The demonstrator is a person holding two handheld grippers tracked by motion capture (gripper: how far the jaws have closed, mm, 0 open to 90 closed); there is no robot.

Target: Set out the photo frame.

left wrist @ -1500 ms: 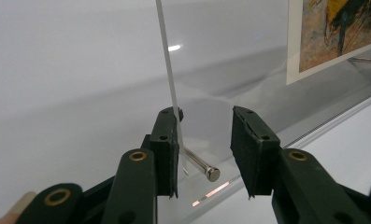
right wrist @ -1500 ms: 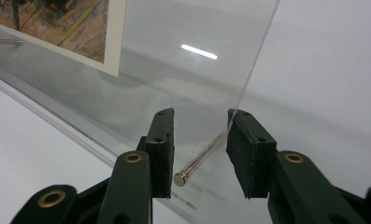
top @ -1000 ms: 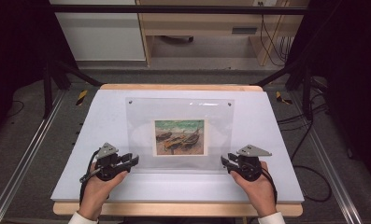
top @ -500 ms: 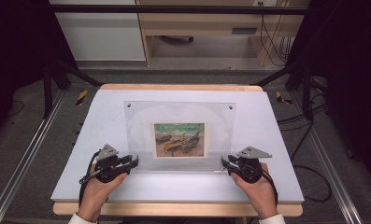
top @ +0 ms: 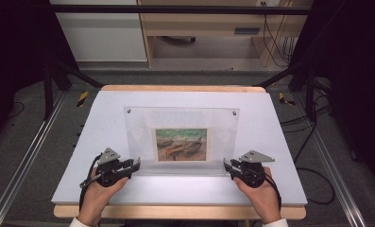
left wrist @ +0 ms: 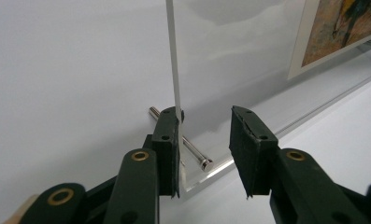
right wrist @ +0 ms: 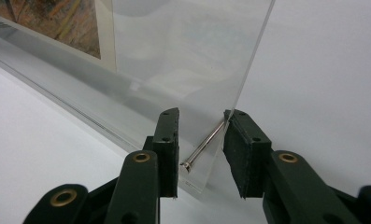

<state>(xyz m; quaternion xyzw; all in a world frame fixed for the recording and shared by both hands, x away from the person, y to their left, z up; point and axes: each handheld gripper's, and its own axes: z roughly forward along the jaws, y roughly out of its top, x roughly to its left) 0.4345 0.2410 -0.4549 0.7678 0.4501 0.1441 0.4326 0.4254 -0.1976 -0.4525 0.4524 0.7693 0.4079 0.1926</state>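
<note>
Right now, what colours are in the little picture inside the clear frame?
The picture: brown boats, greenish sky. Best in the high view.

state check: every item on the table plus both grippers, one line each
acrylic frame: standing on its near edge, tilted, near corners at the grippers
picture: inside the frame, facing the camera
left pin: through the frame's corner, sticking out both sides
right pin: through the corner
left gripper: jaws apart, straddling the corner
right gripper: jaws apart, straddling the corner

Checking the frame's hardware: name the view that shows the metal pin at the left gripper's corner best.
The left gripper view: the metal pin lies close-up, passing through the clear frame beside the left gripper. The high view gives just a speck there; the right gripper view shows another pin.
</note>
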